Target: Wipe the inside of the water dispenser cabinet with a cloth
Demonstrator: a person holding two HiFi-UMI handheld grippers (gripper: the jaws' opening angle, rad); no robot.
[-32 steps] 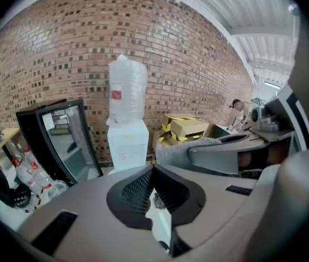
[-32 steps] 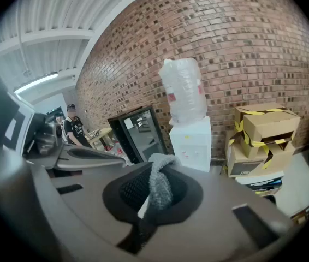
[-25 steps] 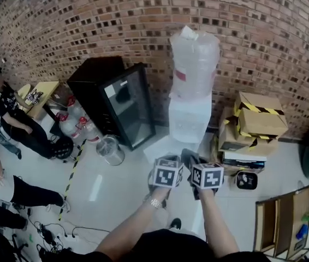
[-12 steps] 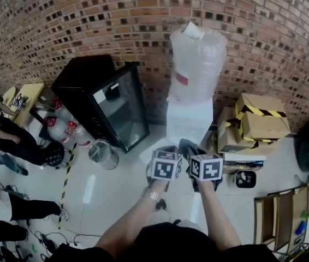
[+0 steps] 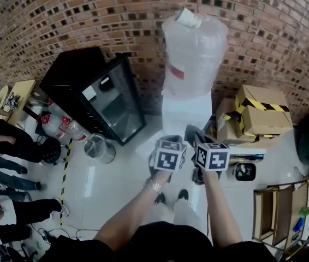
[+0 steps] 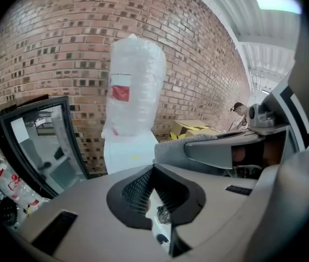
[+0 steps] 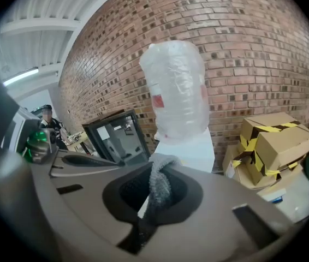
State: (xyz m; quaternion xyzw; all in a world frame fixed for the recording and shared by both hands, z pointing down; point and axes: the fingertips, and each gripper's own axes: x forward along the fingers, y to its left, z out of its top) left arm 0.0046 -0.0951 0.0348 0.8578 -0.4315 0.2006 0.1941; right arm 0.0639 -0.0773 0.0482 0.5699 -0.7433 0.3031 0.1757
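Both forearms, left [image 5: 135,214] and right [image 5: 220,217], reached forward and down from the body, nearly parallel. The left gripper [image 6: 155,196] and right gripper [image 7: 154,198] were held level, side by side and almost touching, marker cubes facing up. The left jaws stood all but closed with nothing between them; the right jaws were clamped on a grey cloth [image 7: 161,172].
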